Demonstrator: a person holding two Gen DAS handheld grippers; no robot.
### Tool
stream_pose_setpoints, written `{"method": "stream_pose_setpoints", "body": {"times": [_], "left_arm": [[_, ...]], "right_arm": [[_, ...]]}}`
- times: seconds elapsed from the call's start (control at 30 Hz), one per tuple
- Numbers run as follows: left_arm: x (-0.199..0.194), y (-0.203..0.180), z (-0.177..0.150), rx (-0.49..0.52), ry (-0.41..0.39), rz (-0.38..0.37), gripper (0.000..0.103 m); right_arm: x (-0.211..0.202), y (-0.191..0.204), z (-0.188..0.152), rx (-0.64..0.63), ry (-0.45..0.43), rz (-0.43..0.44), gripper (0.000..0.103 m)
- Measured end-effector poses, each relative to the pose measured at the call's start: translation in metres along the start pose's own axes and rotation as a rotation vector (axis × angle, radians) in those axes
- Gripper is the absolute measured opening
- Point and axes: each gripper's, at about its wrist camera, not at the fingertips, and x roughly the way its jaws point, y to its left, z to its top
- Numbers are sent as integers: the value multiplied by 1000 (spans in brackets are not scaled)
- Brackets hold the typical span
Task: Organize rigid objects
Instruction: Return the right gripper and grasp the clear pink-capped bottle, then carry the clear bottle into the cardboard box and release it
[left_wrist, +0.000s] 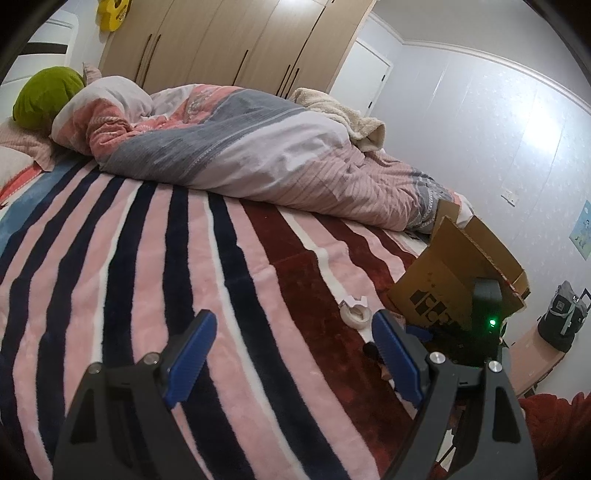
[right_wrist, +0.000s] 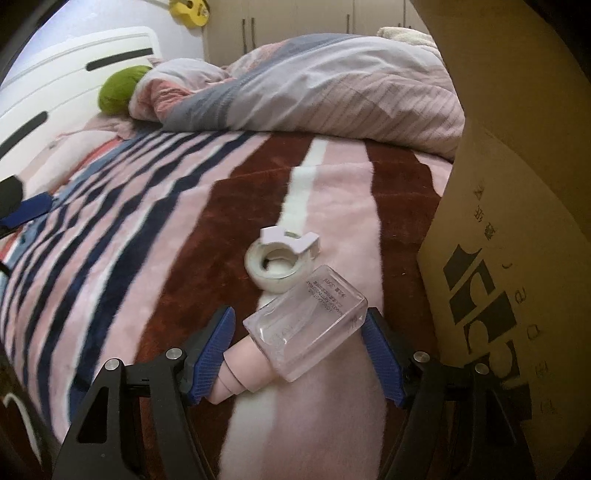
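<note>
A clear glass spray bottle (right_wrist: 308, 323) with a pink cap lies on the striped blanket between the fingers of my right gripper (right_wrist: 301, 325). The jaws stand open around it, blue pads (right_wrist: 218, 339) close to its sides. A roll of tape in a pale lilac dispenser (right_wrist: 282, 264) lies just beyond the bottle; it also shows in the left wrist view (left_wrist: 354, 312). A cardboard box (right_wrist: 517, 258) stands right of the bottle, and in the left wrist view (left_wrist: 443, 284) it is open on top. My left gripper (left_wrist: 293, 330) is open and empty above the blanket.
A bunched duvet (left_wrist: 258, 144) lies across the far half of the bed, with a green cushion (left_wrist: 46, 98) by the headboard. Wooden wardrobes (left_wrist: 240, 44) stand behind. A dark backpack (left_wrist: 563, 319) sits on the floor beyond the box.
</note>
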Motion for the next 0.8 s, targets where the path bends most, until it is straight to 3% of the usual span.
{"method": "stream_pose_setpoints", "body": {"times": [0.13,0.33,0.5,0.53,0.73,0.8], "left_arm": [[-3,-14,3,24,10,-25,84],[-4,-50,14,60,42,-123,84],[-4,-86,33,75,58,-214,84],[-3,-95,38,86,60,-223,81],[20,-159,62,171,89,-268,44],[32,-178,68,192,99,-281,43]], "right_arm": [[-20,11,1,-24,-23,108,68],[-64,42,22,-142,-82,301,68],[-105,54,43,-272,-169,367,67],[-112,53,47,-286,-183,374,67],[-149,16,57,-328,-268,345,67],[-155,-9,58,-306,-276,334,67]]}}
